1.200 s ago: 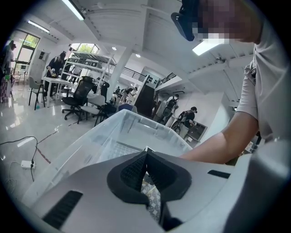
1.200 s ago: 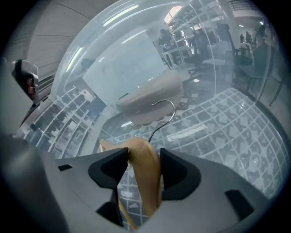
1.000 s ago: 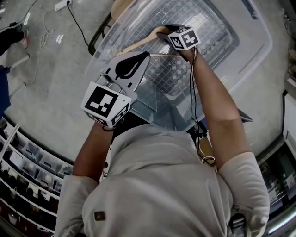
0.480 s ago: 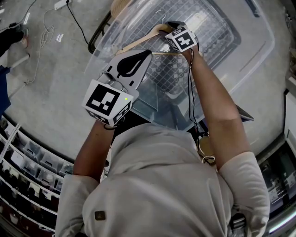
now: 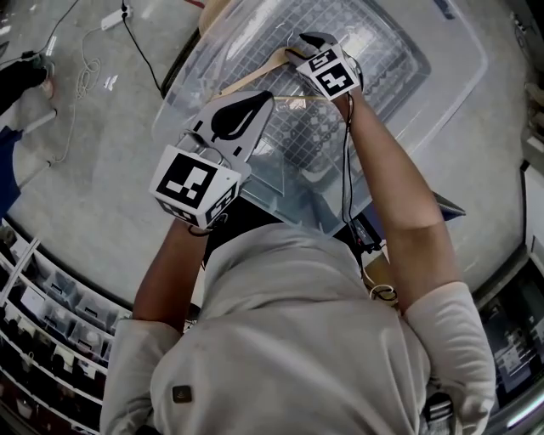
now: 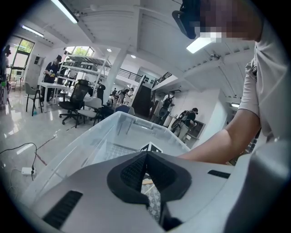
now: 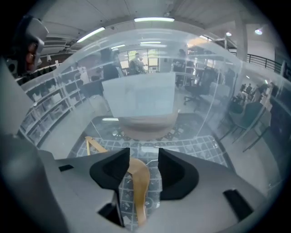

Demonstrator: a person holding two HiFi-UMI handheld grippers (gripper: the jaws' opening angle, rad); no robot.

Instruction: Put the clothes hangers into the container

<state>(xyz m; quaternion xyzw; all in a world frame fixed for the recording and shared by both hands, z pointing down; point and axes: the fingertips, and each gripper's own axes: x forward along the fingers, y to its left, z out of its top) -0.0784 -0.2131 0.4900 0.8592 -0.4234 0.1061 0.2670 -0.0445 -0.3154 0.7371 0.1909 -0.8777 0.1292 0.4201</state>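
A clear plastic container (image 5: pixel 183 93) with a grid-patterned bottom stands on the floor in front of me. My right gripper (image 5: pixel 308 44) reaches down into it. A wooden clothes hanger (image 5: pixel 255 76) with a wire hook lies between the jaws. In the right gripper view the hanger (image 7: pixel 138 182) rests against one pad of the right gripper (image 7: pixel 144 154) with a gap to the other, while the jaws are closing. My left gripper (image 5: pixel 269 98) hovers at the container's near left rim. In its own view the left gripper (image 6: pixel 146 154) is shut and empty above the container (image 6: pixel 91 141).
A black cable (image 5: pixel 140 42) and a white adapter (image 5: pixel 112 14) lie on the grey floor left of the container. Shelving with small bins (image 5: pixel 51 314) runs along the lower left. Office chairs and people stand far off in the left gripper view.
The right gripper and the hanger have shifted a little farther over the container's middle. The left gripper has stayed at the near rim.
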